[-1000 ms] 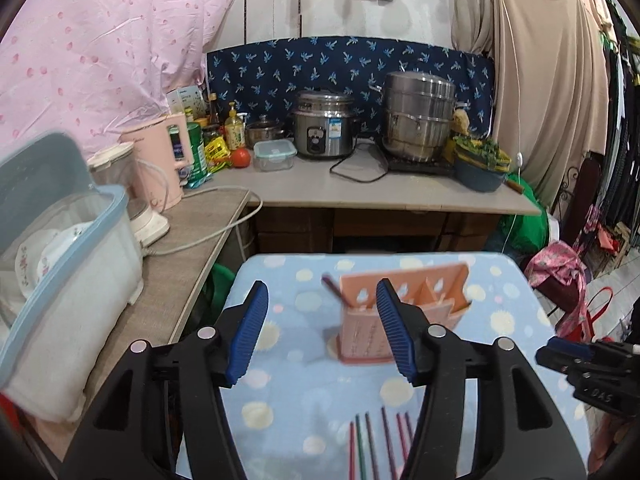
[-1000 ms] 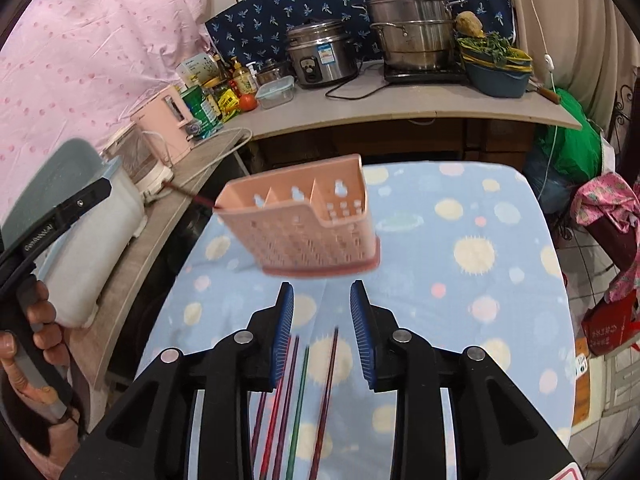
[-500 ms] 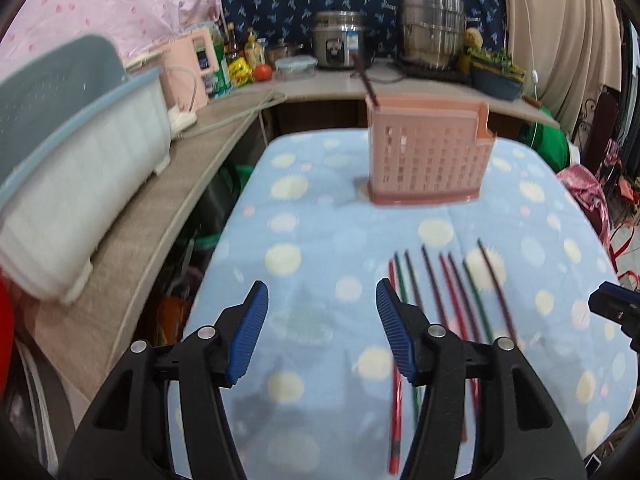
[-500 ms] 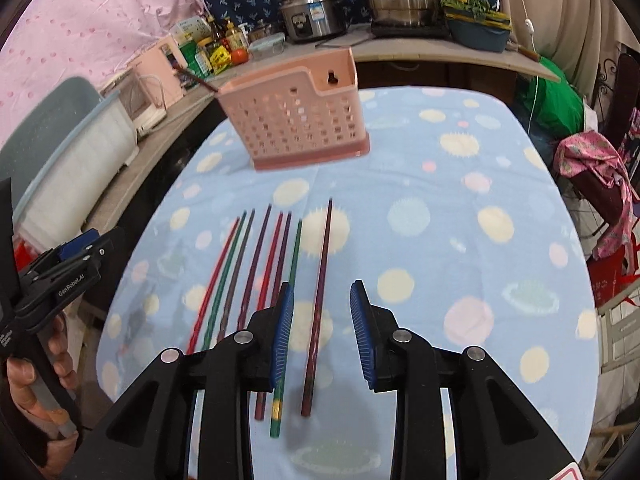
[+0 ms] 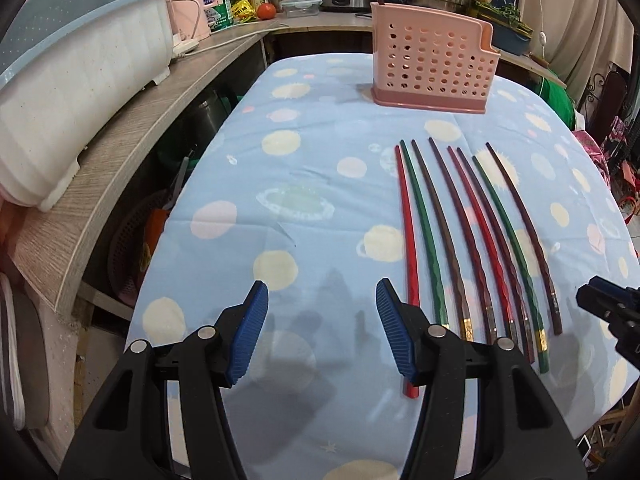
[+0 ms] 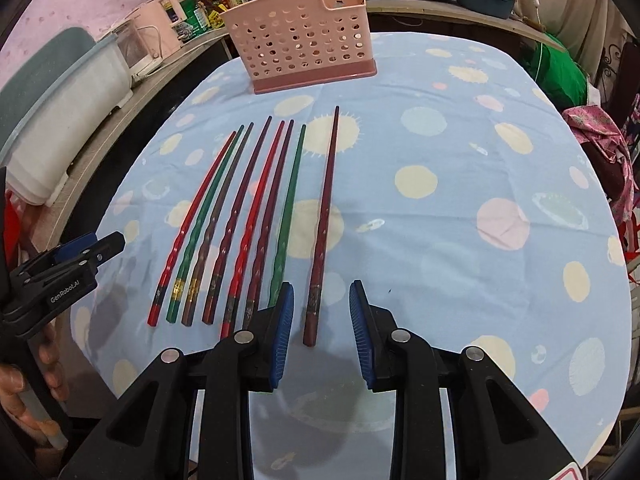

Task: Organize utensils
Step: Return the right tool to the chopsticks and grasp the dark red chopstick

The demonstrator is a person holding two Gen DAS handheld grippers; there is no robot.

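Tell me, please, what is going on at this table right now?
A person holds a gripper in each hand over a table with a spotted blue cloth. Eight chopsticks lie side by side, and a pink perforated holder stands beyond them with one chopstick already in it. The right gripper is open around the end of the rightmost dark chopstick, not gripping it. The left gripper is open and empty.

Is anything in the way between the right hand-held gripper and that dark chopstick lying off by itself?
Nothing visible. The right hand-held gripper is open over the thick end of the lone dark chopstick, with only bare tablecloth around it. The nearest neighbour, a green chopstick, lies beside the left finger.
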